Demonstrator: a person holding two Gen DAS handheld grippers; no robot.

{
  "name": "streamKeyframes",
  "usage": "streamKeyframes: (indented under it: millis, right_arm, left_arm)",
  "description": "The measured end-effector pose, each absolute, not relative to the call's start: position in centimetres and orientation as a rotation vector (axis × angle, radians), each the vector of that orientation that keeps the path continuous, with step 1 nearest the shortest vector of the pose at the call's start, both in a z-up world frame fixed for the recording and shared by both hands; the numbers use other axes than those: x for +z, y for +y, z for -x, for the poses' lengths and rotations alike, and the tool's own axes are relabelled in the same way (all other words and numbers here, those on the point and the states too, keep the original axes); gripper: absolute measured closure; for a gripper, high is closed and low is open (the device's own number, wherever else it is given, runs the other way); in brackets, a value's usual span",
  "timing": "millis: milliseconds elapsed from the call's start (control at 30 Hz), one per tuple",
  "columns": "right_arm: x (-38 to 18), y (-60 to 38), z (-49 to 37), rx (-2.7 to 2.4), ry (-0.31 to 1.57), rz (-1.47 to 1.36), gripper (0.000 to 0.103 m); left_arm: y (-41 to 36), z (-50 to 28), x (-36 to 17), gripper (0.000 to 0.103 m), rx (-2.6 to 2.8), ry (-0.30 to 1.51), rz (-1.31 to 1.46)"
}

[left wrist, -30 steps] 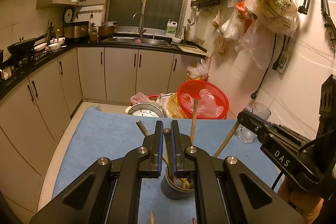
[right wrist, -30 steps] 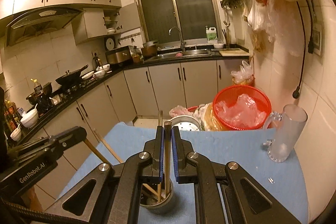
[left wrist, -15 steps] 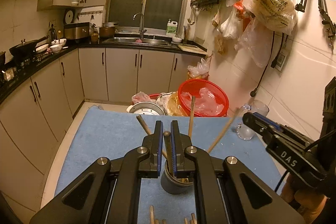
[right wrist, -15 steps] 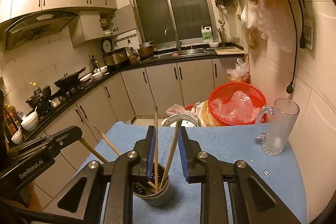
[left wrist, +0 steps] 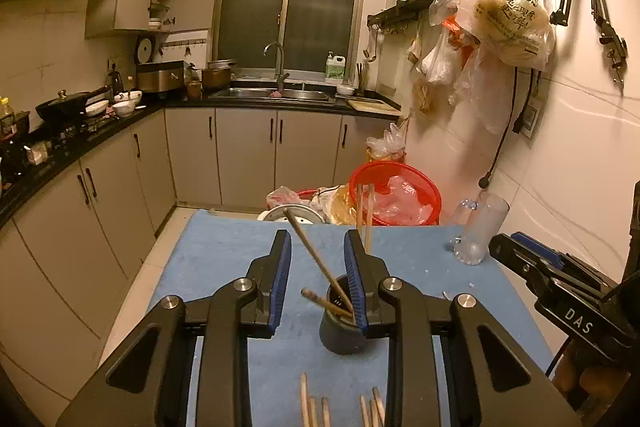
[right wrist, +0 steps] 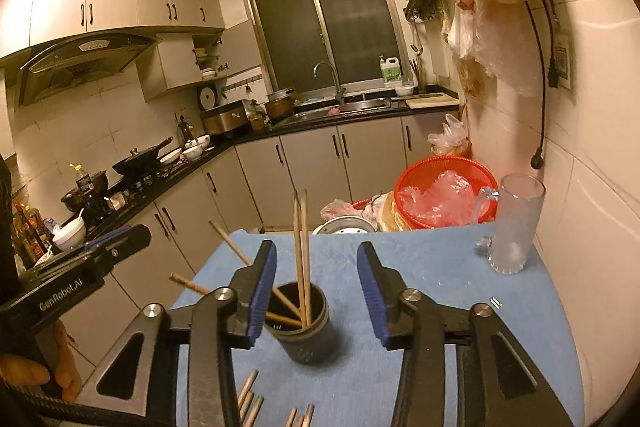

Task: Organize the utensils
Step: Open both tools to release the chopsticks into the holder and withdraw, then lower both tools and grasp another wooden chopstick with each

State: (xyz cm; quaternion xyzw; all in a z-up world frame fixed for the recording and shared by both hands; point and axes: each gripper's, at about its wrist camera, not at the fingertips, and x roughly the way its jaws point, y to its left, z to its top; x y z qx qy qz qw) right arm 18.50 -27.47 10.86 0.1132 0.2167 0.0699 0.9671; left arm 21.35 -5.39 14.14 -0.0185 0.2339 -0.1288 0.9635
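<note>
Nearest me, loose chopsticks [right wrist: 250, 401] lie on the blue cloth [right wrist: 440, 283] at the bottom edge. My left gripper [left wrist: 316, 263] is spreading its jaws, nothing pressed between the pads; the right gripper [right wrist: 316, 269] is spreading too, wider, and grips nothing. Just past both stands the dark holder [right wrist: 302, 323] with four chopsticks in it [right wrist: 302, 247] (two upright, two leaning left). Farther right, near the wall, is a glass mug [right wrist: 514, 227], and beyond the table edge a red basket [right wrist: 440, 195].

Four chopsticks [right wrist: 301, 247] in dark cup [right wrist: 303, 327]
</note>
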Motion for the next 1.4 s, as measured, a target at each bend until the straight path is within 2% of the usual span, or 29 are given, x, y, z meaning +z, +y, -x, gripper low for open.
streamKeyframes:
  millis: [233,300,333,367,400,433,467,767,833,900,1167,1400]
  right_arm:
    - [10.3,-27.6,-15.9,0.144,0.443,-0.244,0.047]
    - [10.0,-27.6,-15.2,0.150,0.450,-0.247,0.041]
    - [9.8,-27.6,-15.0,0.153,0.451,-0.249,0.038]
    - [9.6,-27.6,-14.7,0.158,0.454,-0.251,0.031]
    - [9.4,-27.5,-14.4,0.162,0.459,-0.253,0.022]
    - [9.1,-27.5,-14.1,0.165,0.465,-0.256,0.017]
    - [8.7,-27.6,-13.8,0.168,0.475,-0.261,0.014]
    - [2.7,-28.2,-12.6,0.161,0.658,-0.322,0.013]
    - [1.3,-28.1,-13.0,0.155,0.715,-0.312,0.016]
    - [0.3,-28.1,-13.7,0.166,0.768,-0.313,0.030]
    - [-4.8,-26.9,-18.5,0.263,1.031,-0.399,0.066]
    - [-8.4,-25.4,-22.4,0.258,1.176,-0.411,0.076]
  left_arm:
    - [-5.3,-18.6,14.6,0.069,-0.248,0.443,0.004]
    - [-5.3,-17.9,14.5,0.064,-0.242,0.440,-0.013]
    - [-5.4,-17.5,14.5,0.056,-0.240,0.438,-0.021]
    - [-5.4,-17.0,14.3,0.050,-0.236,0.434,-0.030]
    - [-5.4,-16.7,14.2,0.034,-0.233,0.434,-0.036]
    - [-5.3,-16.4,13.8,0.020,-0.230,0.439,-0.043]
    - [-5.1,-16.0,13.2,0.016,-0.228,0.448,-0.049]
    - [-1.4,-15.3,4.9,0.015,-0.160,0.687,0.027]
    - [-0.6,-15.7,2.8,0.015,-0.152,0.763,0.037]
    - [-0.4,-16.6,1.2,0.015,-0.157,0.841,0.037]
    - [-1.7,-21.6,-1.6,0.016,-0.184,1.002,0.050]
    - [-4.8,-26.6,-3.6,0.036,-0.220,1.123,0.030]
